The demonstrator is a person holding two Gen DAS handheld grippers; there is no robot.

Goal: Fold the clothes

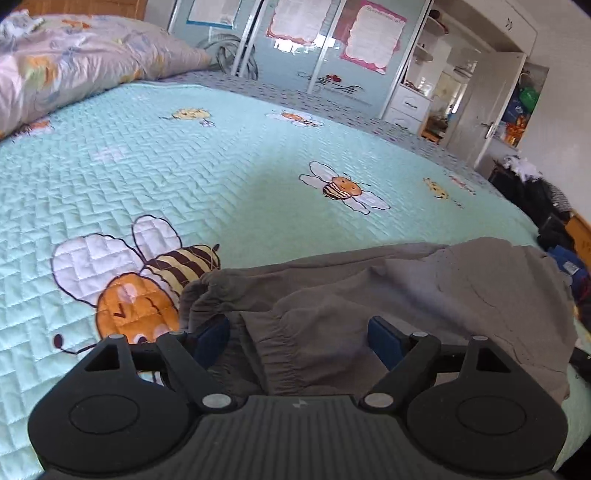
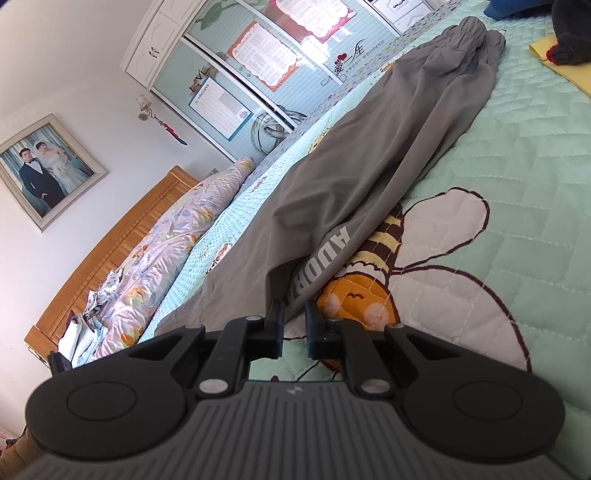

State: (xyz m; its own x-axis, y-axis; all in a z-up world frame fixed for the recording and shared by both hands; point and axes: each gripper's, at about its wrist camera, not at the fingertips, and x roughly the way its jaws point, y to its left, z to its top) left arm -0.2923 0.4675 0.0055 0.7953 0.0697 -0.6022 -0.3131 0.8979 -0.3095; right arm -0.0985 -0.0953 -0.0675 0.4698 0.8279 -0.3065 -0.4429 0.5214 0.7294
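Grey trousers [image 2: 369, 155] stretch across the mint bee-print quilt [image 2: 498, 184], their gathered elastic end [image 2: 465, 29] far off. The near end, with white lettering [image 2: 325, 262], runs down into my right gripper [image 2: 294, 314]. Its jaws stand almost together and pinch the cloth edge at the tips. In the left wrist view a bunched part of the grey trousers [image 1: 406, 288] lies on the quilt [image 1: 184, 166]. My left gripper [image 1: 297, 334] is wide open low over it. An elastic gathered band [image 1: 280, 354] lies between the blue pads [image 1: 382, 338], and neither pad presses on it.
A floral duvet [image 1: 74, 62] is heaped at the headboard end. Wardrobe doors [image 1: 314, 55] stand beyond the bed's far edge. Dark clothes [image 1: 546, 206] are piled off the right side. A yellow sheet [image 2: 561, 66] with a dark object on it lies at the quilt's far right.
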